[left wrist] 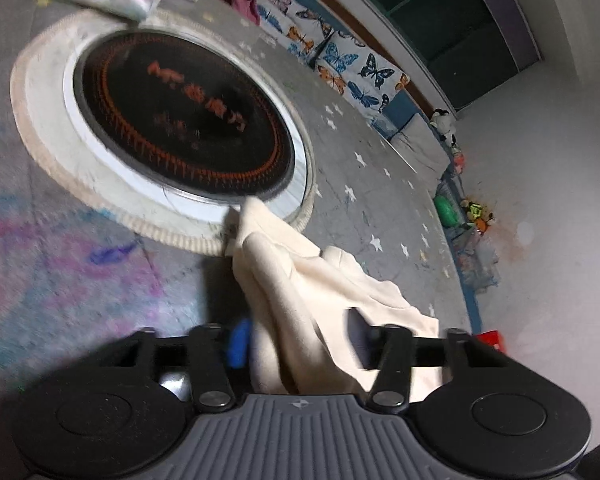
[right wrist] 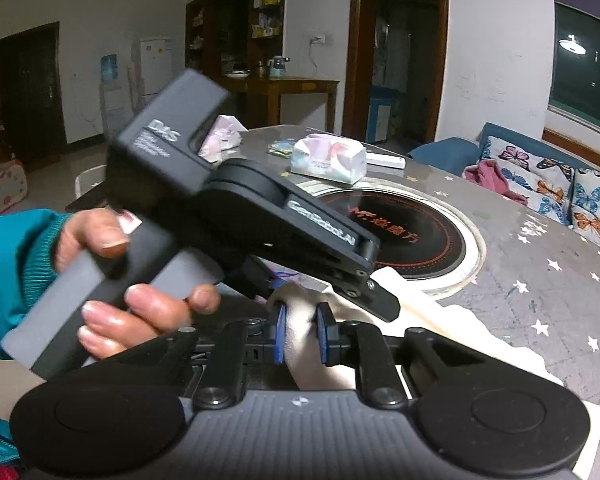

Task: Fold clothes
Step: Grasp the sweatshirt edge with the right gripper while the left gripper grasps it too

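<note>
Clearly, from the left wrist view, the left gripper (left wrist: pixel 300 340) has cream cloth (left wrist: pixel 300 280) bunched between its jaws, one blue pad (left wrist: pixel 238 340) showing, though blur hides whether they press it; the cloth trails over the starred tabletop (left wrist: pixel 360 168) to the rim of the round black hob (left wrist: pixel 184 120); from the right wrist view, the right gripper (right wrist: pixel 302 334) pinches a fold of the same cloth (right wrist: pixel 440 332) between its blue pads (right wrist: pixel 280 334); a hand (right wrist: pixel 140 280) in a teal sleeve (right wrist: pixel 16 256) holds the other gripper just above; a tissue pack (right wrist: pixel 328 160) lies beyond the hob (right wrist: pixel 400 232)
</note>
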A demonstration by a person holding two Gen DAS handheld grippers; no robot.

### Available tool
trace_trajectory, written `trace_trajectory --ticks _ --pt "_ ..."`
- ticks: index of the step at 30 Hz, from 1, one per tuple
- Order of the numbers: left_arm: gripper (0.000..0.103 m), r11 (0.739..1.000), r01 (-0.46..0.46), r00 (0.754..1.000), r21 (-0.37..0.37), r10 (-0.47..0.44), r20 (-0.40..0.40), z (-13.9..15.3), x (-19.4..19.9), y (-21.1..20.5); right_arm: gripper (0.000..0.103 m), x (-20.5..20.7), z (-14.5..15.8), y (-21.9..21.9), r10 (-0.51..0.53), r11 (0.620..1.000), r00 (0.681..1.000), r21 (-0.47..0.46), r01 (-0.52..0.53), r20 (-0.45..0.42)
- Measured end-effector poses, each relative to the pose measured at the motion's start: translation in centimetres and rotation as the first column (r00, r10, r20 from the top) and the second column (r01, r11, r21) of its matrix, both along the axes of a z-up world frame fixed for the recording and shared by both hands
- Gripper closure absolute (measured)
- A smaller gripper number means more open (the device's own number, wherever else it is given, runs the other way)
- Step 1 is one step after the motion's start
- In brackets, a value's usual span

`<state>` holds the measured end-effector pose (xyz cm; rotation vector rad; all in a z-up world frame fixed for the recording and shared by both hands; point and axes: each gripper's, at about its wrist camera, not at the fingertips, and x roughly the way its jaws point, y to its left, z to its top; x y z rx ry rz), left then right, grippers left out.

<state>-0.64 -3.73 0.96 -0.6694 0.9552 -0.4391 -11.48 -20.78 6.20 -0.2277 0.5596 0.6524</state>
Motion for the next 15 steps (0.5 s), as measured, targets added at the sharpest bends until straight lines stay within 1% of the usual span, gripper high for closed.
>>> trace_trajectory --ticks 2,4,8,10,12,14,15 --pt "0.078 1.0 0.001 1.0 -0.005 -0.001 -0.015 -0.5 0.1 -0.1 0.088 -0.1 -0.1 0.1 0.011 1.0 1.0 0.0 -0.011 -0.003" --pt "0.081 1.0 0.005 1.0 0.0 -0.005 -0.011 -0.6 0.2 -0.2 0.085 -0.2 -0.2 -0.5 0.005 1.0 1.0 0.018 -0.005 -0.013" --pt "0.082 1.0 0.017 1.0 0.022 -0.017 0.0 -0.4 0.4 -0.3 0.079 -0.1 -0.3 -2.5 -0.036 0.997 0.999 0.064 0.038 -0.035" --pt "0.082 0.999 0.019 1.0 0.029 -0.019 0.003 -0.2 0.4 -0.4 0.079 -0.1 -0.2 -3.9 -0.079 0.994 0.996 0.075 0.082 -0.039" --pt "0.082 0.999 0.019 1.0 0.033 -0.019 0.006 -0.2 0.3 -0.4 0.078 0.1 -0.2 -5.8 -0.145 0.986 0.989 0.075 0.147 -0.036" --pt "0.082 0.999 0.02 1.0 0.047 -0.021 0.014 -0.2 0.1 -0.7 0.077 0.3 -0.2 -7.6 -0.215 0.973 0.976 0.075 0.217 -0.034" --pt "0.082 0.998 0.022 1.0 0.057 -0.023 0.019 -0.1 0.1 -0.8 0.076 0.5 -0.3 -8.8 -0.263 0.962 0.964 0.066 0.264 -0.027"
